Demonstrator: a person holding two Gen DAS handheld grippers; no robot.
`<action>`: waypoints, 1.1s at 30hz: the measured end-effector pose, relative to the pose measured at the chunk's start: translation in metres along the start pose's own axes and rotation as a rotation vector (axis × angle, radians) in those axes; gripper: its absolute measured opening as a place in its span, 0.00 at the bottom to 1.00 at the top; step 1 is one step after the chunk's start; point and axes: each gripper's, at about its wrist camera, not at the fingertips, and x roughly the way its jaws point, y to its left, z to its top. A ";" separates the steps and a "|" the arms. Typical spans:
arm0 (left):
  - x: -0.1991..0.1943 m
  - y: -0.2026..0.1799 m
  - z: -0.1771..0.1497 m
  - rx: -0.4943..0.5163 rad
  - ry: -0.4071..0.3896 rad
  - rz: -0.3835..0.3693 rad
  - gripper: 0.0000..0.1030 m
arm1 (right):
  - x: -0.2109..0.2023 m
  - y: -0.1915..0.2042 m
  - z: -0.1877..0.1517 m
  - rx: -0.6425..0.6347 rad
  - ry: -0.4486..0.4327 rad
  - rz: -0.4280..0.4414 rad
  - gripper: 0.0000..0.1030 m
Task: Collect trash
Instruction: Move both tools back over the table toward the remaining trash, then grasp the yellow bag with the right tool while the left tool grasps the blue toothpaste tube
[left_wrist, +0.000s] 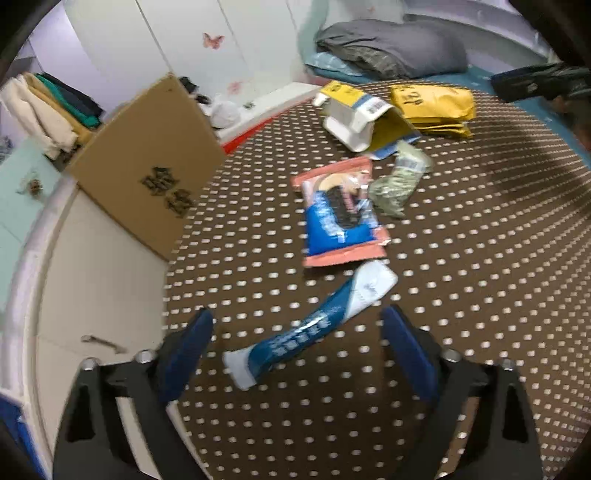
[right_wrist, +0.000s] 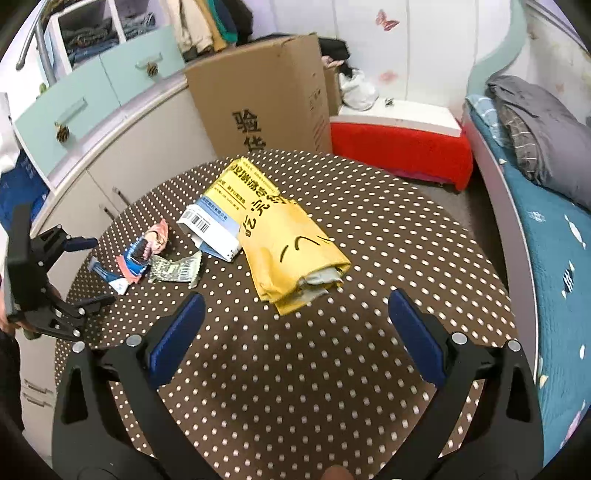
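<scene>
The left wrist view looks down and forward along its fingers from the table's left side, close above the dotted tablecloth (left_wrist: 461, 258), facing the bed. The right wrist view looks from the table's near edge, slightly higher, toward the cardboard box (right_wrist: 266, 96) and cabinets. Both views share the tablecloth, the yellow mailer (right_wrist: 291, 236), the wrappers and the box.

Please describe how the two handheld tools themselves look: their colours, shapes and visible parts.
Both look alike. The left tool and right tool each have a black frame with triangular cut-outs, two angled black linkage arms joined by round silver bolts, and long flat fingers covered in blue pads. No cables or printed markings show. From the right wrist view, the left tool carries a black box-like body.
</scene>
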 end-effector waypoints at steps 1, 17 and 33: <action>-0.001 0.002 0.001 -0.015 0.010 -0.061 0.57 | 0.008 0.001 0.004 -0.019 0.009 -0.002 0.94; -0.030 -0.048 -0.021 -0.159 0.005 -0.106 0.09 | 0.051 0.004 0.023 -0.087 0.054 0.054 0.39; -0.060 -0.105 0.033 -0.344 -0.136 -0.122 0.08 | -0.043 -0.043 -0.017 0.039 -0.111 0.109 0.32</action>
